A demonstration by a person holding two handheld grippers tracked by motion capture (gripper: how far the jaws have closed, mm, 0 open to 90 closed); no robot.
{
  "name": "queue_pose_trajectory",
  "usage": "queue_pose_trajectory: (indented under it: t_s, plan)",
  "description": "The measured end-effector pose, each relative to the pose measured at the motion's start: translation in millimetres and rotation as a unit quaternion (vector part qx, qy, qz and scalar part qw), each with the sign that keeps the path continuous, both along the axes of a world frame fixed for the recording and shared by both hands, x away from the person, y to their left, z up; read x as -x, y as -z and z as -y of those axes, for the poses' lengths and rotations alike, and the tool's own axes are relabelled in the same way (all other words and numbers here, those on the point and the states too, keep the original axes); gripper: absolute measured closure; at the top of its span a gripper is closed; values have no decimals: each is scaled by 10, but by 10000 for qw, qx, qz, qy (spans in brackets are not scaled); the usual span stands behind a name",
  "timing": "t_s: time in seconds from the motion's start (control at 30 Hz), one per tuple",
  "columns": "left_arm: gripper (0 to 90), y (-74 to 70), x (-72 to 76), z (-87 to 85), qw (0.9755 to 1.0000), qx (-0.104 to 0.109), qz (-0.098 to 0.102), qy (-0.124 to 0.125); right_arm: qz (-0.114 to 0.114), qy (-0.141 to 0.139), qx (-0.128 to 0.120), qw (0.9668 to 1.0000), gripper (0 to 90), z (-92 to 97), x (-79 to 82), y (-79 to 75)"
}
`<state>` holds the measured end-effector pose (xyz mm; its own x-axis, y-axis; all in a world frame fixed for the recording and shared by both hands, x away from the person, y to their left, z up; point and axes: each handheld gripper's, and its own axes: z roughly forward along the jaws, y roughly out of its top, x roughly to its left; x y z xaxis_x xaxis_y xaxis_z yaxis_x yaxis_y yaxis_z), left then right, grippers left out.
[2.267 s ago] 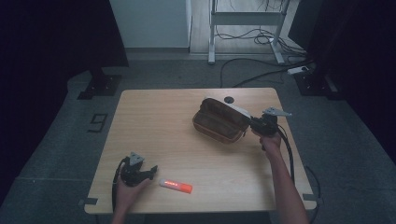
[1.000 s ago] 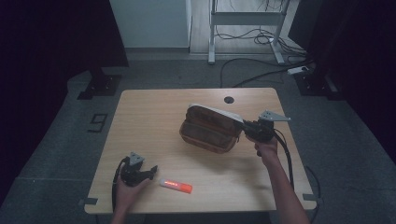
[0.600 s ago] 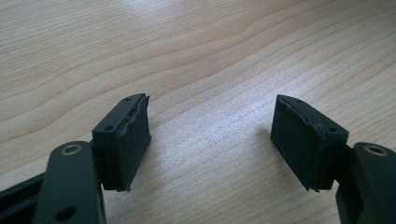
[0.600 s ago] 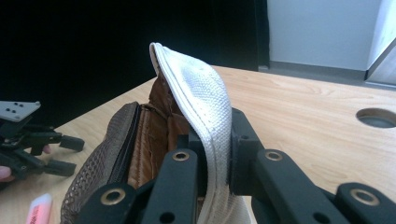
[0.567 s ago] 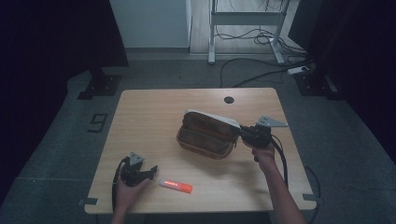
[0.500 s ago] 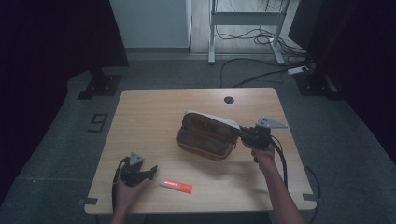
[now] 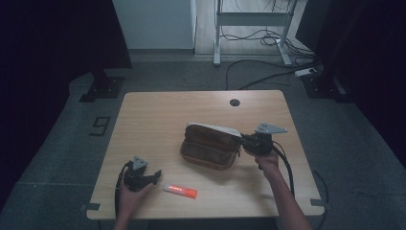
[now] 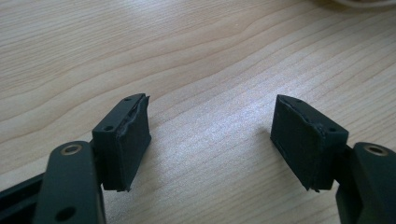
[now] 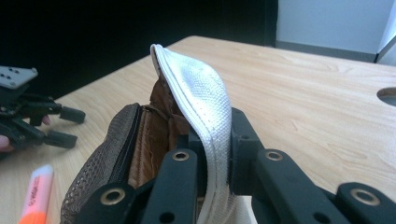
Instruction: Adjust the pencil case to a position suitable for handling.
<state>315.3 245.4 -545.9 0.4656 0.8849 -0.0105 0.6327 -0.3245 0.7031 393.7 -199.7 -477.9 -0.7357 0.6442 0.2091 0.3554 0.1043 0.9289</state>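
From the high view I have the right tongs (image 7: 245, 142) at the right-hand end of the brown pouch (image 7: 210, 152), which lies open a little right of the middle of the tabletop (image 7: 158, 120). In the right gripper view, my right tongs are pinching the pouch's white flap (image 9: 201, 100): the two black jaws press on either side of the white fabric edge, which rises between them and curves up and away. Below the flap I can see the brown lining and the zip edge of the mesh-textured body. The flap stands lifted above the rest of the pouch, which sits on the wood.

My left tongs (image 7: 155, 175) rest near the front left corner of the tabletop, held in my left hand (image 7: 130, 194). The left gripper view shows them spread wide, with bare wood grain between the two pads and nothing touching either one. An orange-and-white marker (image 7: 180, 190) lies flat just beside the left tongs, on their right in the high view, apart from the jaw tips. It is well short of the pouch. The same marker shows at the lower left of the right gripper view, near the pouch's mesh side.

A round cable hole (image 7: 234, 102) sits in the tabletop near its far edge, beyond the pouch.
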Motion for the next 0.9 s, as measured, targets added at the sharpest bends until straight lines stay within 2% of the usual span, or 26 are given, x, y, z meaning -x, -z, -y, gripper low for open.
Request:
queue_pose_trajectory:
  t_s: [0.13, 0.3, 0.43, 0.5, 0.53, 0.57, 0.67, 0.9]
  plan:
    - [279, 0, 0, 0, 10000, 0, 0, 0, -64, 29, 118, 9999, 811, -33, -9, 31]
    - [279, 0, 0, 0, 10000, 3, 0, 3, -101, 53, 116, 9999, 810, -33, -22, 45]
    - [279, 0, 0, 0, 10000, 1, 0, 0, -233, 187, 377, 9988, 788, -21, -44, 68]
    - [279, 0, 0, 0, 10000, -1, 0, 1, -376, 265, 582, 9972, 771, -13, -52, 83]
    - [279, 0, 0, 0, 10000, 2, 0, 3, -476, 303, 801, 9952, 758, -12, -59, 104]
    - [279, 0, 0, 0, 10000, 1, 1, 0, -476, 303, 801, 9952, 758, -12, -59, 104]
    - [279, 0, 0, 0, 10000, 3, -1, 4, -554, 364, 1126, 9914, 746, -18, -68, 136]
    - [279, 0, 0, 0, 10000, 0, 0, 1, -680, 422, 1480, 9857, 708, -32, -92, 184]
